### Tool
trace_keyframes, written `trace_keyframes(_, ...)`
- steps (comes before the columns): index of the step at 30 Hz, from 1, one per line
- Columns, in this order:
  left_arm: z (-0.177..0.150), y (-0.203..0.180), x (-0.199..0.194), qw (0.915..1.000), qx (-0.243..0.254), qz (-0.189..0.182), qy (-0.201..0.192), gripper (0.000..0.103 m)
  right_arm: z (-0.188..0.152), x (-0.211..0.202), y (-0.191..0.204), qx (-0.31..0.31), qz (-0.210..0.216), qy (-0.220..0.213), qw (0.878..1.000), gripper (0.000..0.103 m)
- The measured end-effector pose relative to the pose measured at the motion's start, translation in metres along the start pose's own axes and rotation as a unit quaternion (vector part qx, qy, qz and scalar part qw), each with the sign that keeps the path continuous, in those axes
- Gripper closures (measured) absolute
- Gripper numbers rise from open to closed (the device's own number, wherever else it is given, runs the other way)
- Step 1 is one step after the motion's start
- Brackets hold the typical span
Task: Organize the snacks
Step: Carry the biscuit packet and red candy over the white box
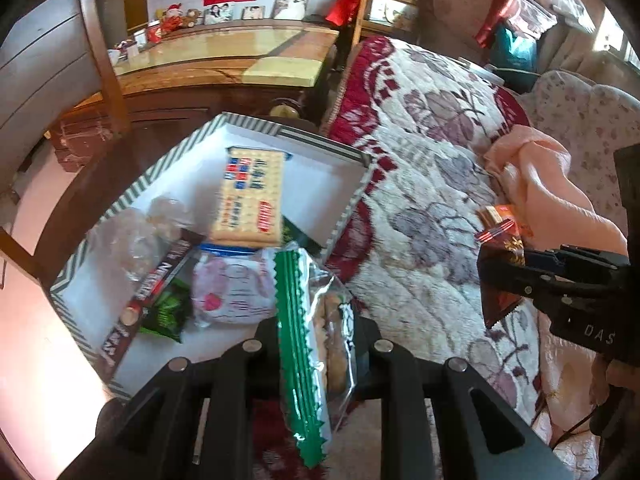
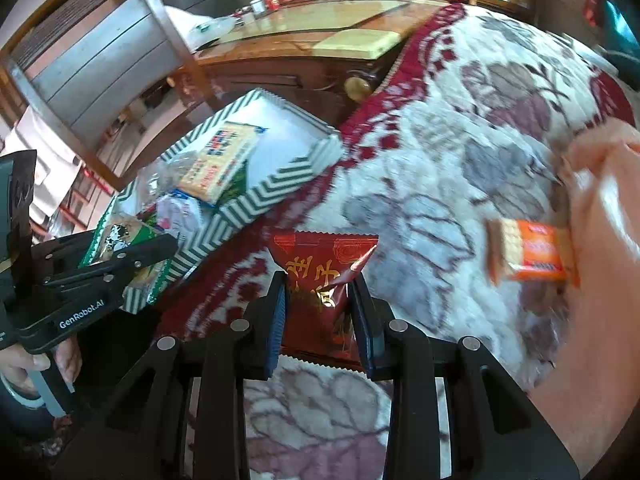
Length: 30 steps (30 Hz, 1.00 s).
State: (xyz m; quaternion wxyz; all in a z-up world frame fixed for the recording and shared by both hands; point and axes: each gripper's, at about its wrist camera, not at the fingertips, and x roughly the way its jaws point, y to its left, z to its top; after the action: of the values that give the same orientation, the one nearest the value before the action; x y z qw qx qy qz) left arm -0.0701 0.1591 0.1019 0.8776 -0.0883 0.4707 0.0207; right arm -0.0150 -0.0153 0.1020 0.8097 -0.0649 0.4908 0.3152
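1. In the striped box [image 1: 132, 196] at the bed's edge we already have several snacks down: a yellow cracker pack [image 1: 250, 196], a pale round-printed pouch [image 1: 232, 288], a long dark bar [image 1: 148, 292], a small green packet [image 1: 168, 312] and something in clear wrap at the far left, too blurred to name.
2. Left tongs [image 1: 316, 344] are clenched on a green-edged biscuit pack [image 1: 304, 344], held upright just above the near rim of the box. We judge it close to drop-off, not yet in.
3. Right tongs [image 2: 320, 312] are clamped on a dark red snack bag [image 2: 320, 276], in the air over the floral bedspread [image 2: 440, 168], beside the box, not over it.
4. Left on the bed: an orange cracker pack [image 2: 532, 252], lying near a pink cloth [image 2: 600, 220]. No others in view; the cloth may hide some.
5. Our estimate: well past halfway. Two packs in transit, at least one pick remaining.
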Motion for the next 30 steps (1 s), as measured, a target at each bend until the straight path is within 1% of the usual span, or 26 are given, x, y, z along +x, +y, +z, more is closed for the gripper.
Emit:
trace_keyframes(10,0.006,0.042,-0.004,0.9991,-0.028,0.029,-0.007,0.081,0.027,0.027,0.049,-0.046,0.021,0.02,0.999,0.074)
trace_keyframes(22,0.01,0.094,-0.006,0.9955,-0.079,0.052,-0.01,0.081,0.055,0.052,0.089,-0.079,0.045,0.034,0.995,0.074)
trace_keyframes(30,0.006,0.111,0.004,0.9935,-0.099,0.056,0.002,0.081,0.069,0.075,0.113,-0.093,0.062,0.049,0.993,0.074)
